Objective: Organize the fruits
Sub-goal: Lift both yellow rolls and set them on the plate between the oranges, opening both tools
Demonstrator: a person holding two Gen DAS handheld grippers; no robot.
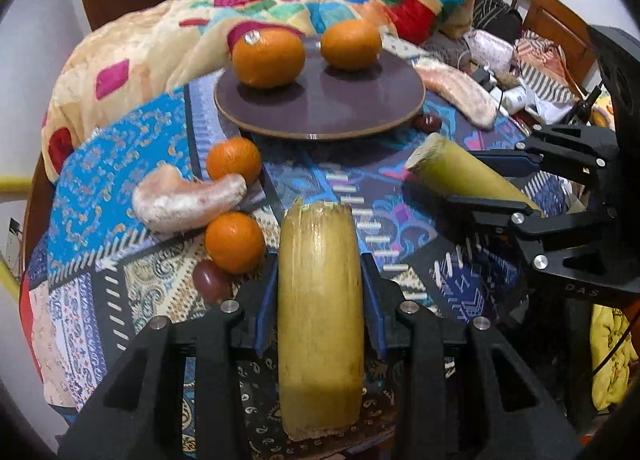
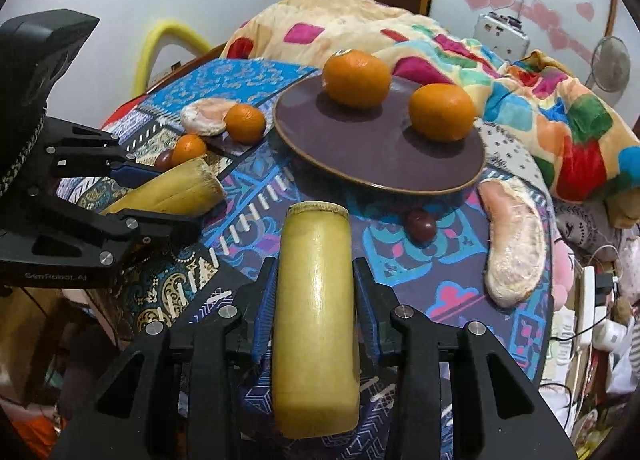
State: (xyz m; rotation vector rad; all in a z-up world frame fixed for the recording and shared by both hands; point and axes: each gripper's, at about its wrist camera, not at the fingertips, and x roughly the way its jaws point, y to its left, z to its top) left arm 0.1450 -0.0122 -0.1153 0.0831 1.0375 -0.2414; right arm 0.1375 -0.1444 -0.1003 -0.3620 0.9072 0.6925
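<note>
I have each hand-held gripper clamped on a yellow cane piece, left hand-held gripper (image 1: pixel 320 280) and right hand-held gripper (image 2: pixel 316 288), above the bed's near edge, so next I judge both go to the plate (image 1: pixel 360 116) holding two oranges.

Black claw (image 1: pixel 320 280); blue pads (image 1: pixel 266 300); silver screws
</note>
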